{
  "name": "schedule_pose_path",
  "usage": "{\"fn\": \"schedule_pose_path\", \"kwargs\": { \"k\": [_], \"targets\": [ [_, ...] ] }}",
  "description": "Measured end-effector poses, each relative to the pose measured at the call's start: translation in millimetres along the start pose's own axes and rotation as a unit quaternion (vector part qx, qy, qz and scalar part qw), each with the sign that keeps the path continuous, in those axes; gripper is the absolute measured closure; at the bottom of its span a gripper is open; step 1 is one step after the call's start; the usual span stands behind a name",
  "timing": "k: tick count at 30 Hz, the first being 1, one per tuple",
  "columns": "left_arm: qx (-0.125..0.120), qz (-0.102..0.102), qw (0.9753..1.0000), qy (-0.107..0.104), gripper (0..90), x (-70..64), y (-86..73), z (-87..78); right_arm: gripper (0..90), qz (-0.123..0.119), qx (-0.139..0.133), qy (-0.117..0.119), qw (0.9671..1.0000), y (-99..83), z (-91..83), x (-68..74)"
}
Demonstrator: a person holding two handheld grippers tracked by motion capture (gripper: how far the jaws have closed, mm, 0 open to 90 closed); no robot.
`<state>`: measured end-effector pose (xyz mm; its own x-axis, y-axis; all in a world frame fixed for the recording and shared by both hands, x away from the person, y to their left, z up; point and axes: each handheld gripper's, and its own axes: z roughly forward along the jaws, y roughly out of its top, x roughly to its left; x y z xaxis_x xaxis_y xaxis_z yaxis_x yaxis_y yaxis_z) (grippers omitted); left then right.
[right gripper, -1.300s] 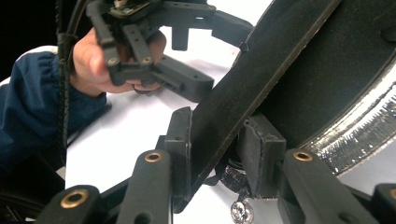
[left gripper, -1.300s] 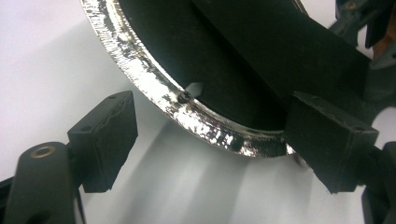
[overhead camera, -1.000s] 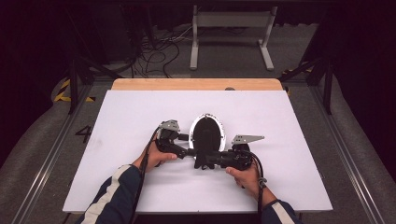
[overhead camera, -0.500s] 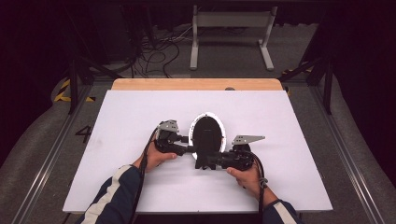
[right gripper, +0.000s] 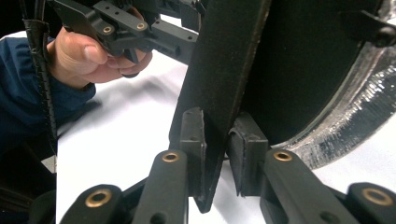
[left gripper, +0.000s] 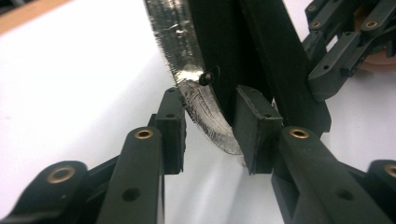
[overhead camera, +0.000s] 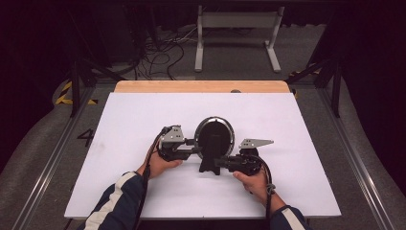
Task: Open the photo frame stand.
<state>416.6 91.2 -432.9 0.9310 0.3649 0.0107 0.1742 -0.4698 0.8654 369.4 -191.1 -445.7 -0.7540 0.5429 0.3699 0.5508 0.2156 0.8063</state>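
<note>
Right gripper (right gripper: 215, 156) clamped on the mirror's black stand (right gripper: 224, 88). Left gripper (left gripper: 210, 133) half open, jaws straddling the mirror (overhead camera: 214, 139) rim (left gripper: 187, 79), no grip visible. Mirror upright mid-table (overhead camera: 143, 110), between both grippers.

two black grippers, left gripper (overhead camera: 189, 149) and right gripper (overhead camera: 221, 165), with brass rivets, grey triangular top plates, trailing black cables; navy sleeves with white stripes.
</note>
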Motion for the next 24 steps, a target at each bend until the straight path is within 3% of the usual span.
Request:
{"fn": "schedule_pose_path", "kwargs": {
  "k": [7,14,16,21,24],
  "targets": [
    [0.001,0.036,0.9983,0.046,69.6,-6.9,2.0,-3.5,79.4,-0.008,0.002,0.002,1.0,2.0,-1.0,4.5],
    [0.005,0.061,0.9935,0.096,74.7,-11.1,3.8,-7.0,78.0,-0.016,0.013,-0.008,0.9998,2.8,-1.2,6.9],
    [0.005,0.06,0.9929,0.102,75.9,-10.3,2.8,-6.8,77.3,-0.019,0.024,-0.019,0.9994,2.2,1.3,7.6],
    [0.002,0.067,0.9913,0.113,75.8,-12.3,1.3,-5.8,77.5,-0.016,0.019,-0.023,0.9994,1.6,1.6,6.7],
    [0.003,0.067,0.9916,0.11,75.9,-11.1,-0.6,-6.4,78.1,-0.015,0.02,-0.027,0.9993,1.9,1.3,7.6]
  ]
}}
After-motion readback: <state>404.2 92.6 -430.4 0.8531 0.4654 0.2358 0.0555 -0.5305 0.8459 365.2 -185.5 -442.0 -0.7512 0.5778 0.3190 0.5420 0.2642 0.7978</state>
